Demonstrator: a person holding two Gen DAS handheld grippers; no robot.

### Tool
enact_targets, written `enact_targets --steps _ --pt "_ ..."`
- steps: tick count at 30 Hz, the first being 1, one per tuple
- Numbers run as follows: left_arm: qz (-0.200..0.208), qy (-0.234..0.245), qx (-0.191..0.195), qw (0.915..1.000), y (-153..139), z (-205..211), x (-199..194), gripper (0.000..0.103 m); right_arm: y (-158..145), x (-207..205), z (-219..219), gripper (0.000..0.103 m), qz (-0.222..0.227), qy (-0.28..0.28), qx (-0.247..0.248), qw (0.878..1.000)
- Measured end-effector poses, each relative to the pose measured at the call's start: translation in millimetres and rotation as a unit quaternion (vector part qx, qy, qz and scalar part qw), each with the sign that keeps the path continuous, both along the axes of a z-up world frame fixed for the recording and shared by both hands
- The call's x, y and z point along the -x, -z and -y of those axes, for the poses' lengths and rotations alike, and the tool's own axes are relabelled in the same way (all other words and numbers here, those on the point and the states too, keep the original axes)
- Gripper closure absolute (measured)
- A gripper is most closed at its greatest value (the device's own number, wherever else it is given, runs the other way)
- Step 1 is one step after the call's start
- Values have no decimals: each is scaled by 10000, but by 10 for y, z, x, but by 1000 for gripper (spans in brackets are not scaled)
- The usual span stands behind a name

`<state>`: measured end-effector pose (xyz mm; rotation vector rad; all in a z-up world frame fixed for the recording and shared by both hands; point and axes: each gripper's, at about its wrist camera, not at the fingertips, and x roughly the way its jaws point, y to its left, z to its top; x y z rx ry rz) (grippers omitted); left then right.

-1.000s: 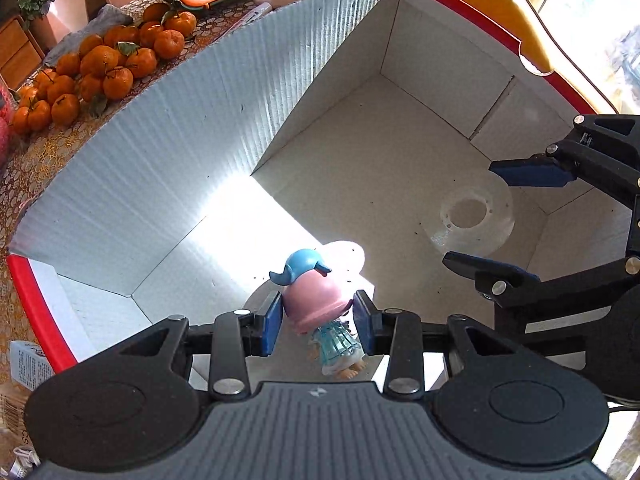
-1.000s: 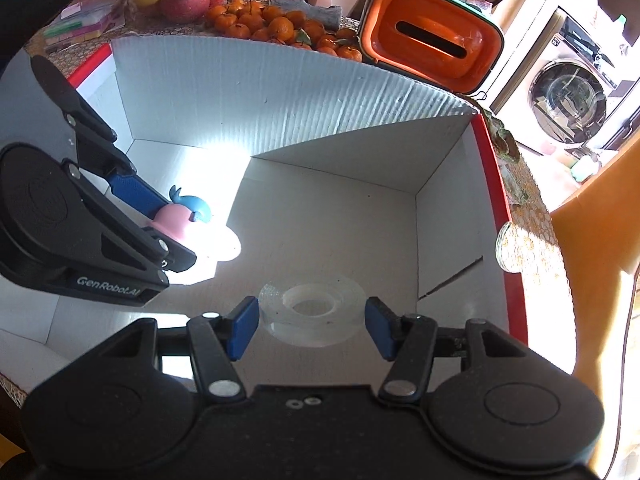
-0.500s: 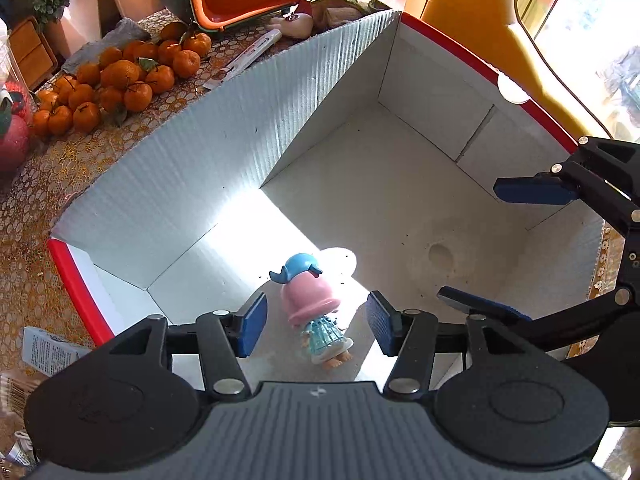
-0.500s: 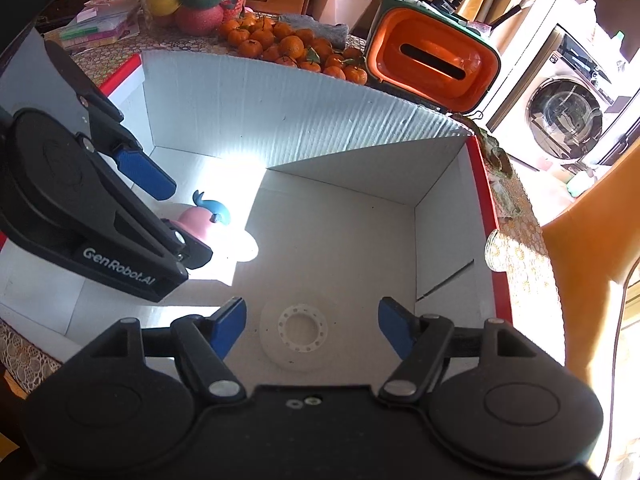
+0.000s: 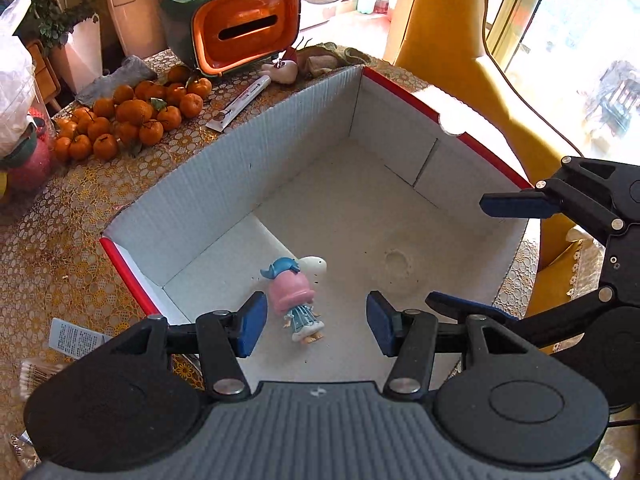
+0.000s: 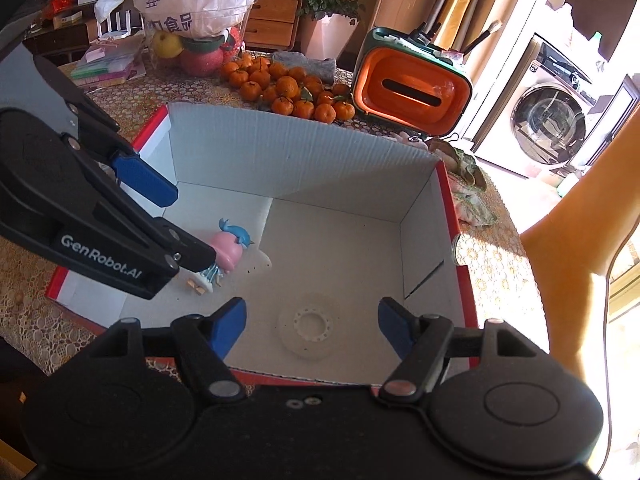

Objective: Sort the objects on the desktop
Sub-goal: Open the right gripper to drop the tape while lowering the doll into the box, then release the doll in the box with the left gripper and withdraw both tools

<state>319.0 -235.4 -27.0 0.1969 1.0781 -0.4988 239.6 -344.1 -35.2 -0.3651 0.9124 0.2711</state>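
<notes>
A small doll (image 5: 295, 298) with a pink hat and blue tuft lies on the floor of a white cardboard box (image 5: 248, 168) with a red rim. My left gripper (image 5: 316, 326) is open above the box, the doll below and between its blue pads, untouched. A clear tape roll (image 6: 306, 326) lies flat on the box floor near the front wall. My right gripper (image 6: 312, 330) hangs open above it. In the right wrist view the doll (image 6: 226, 250) is partly hidden by the left gripper's fingers (image 6: 144, 178). The tape roll (image 5: 398, 260) shows faintly in the left wrist view.
Several mandarins (image 5: 132, 120) lie on the patterned tablecloth behind the box. An orange and green tissue holder (image 5: 240, 28) stands further back. A pen (image 5: 240, 102) and a small plush toy (image 5: 286, 68) rest near the box's far corner. A yellow chair (image 6: 580, 240) stands at right.
My left gripper opened and let go of the doll, which now lies in the box. Both grippers have risen and pulled back from the box floor; the right one left the tape roll there.
</notes>
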Motion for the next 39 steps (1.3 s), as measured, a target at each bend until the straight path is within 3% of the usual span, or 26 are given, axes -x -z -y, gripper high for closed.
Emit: enact_targets --steps 22,39 --pt "619 26 487 9969 -710 -549 929 50 -550 821 -332 30 594 -133 -725 9955" --pt "1016 -379 986 9892 -917 -1334 1652 50 -738 1351 -834 27 823 -445 -1249 9878"
